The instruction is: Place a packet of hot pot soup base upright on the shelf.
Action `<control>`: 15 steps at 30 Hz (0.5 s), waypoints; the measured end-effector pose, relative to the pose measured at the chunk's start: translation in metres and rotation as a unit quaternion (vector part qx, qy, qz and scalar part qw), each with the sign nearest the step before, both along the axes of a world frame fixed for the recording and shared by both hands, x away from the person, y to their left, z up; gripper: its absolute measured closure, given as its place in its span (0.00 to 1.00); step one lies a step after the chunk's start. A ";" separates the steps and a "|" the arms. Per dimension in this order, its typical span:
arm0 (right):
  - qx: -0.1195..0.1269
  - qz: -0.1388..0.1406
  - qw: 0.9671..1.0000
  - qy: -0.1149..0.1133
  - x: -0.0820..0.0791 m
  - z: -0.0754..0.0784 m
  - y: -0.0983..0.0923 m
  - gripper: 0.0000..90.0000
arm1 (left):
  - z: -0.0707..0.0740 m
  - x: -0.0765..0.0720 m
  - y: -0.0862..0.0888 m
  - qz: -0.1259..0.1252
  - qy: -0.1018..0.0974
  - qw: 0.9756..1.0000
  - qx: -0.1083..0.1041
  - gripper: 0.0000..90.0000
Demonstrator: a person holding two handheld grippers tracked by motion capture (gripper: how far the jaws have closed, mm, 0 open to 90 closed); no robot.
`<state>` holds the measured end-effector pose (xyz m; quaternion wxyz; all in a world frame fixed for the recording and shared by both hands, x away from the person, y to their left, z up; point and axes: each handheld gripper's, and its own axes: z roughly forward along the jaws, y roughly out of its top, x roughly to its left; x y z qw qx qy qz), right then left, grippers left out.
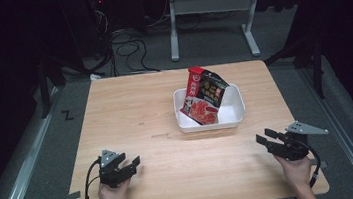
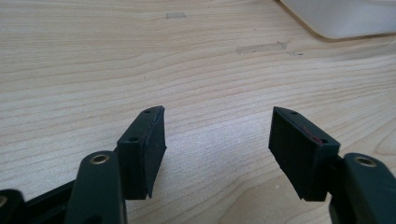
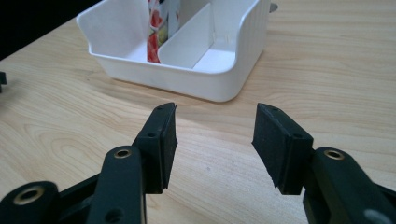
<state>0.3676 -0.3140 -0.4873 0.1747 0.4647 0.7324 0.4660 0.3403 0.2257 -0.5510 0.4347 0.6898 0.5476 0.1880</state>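
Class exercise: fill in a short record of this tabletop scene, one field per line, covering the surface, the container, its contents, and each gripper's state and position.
Surface: wooden table
Container: white bin, right of the table's centre, with a divider inside
Contents: snack packets, red and black, leaning in the bin's left part, sticking up above its rim
Left gripper: open, holding nothing, near the front left edge
Right gripper: open, holding nothing, near the front right edge, facing the bin
Contact: neither gripper touches the bin
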 end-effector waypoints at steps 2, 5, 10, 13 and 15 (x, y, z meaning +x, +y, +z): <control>-0.003 -0.002 1.000 0.004 0.001 -0.004 0.001 0.55 | 0.000 0.000 0.000 0.000 0.000 1.000 0.000 0.41; -0.010 -0.006 1.000 0.006 0.004 -0.009 0.003 0.55 | 0.000 0.000 0.000 0.000 0.000 1.000 0.000 0.41; -0.017 -0.009 1.000 0.013 0.006 -0.017 0.005 0.55 | 0.000 0.000 0.000 0.000 0.000 1.000 0.000 0.41; -0.015 -0.010 1.000 0.017 0.008 -0.021 0.005 0.55 | 0.000 0.000 0.000 0.000 0.000 1.000 0.001 0.41; -0.017 -0.012 1.000 0.018 0.009 -0.024 0.005 0.55 | 0.000 0.000 0.000 -0.001 0.000 1.000 0.001 0.41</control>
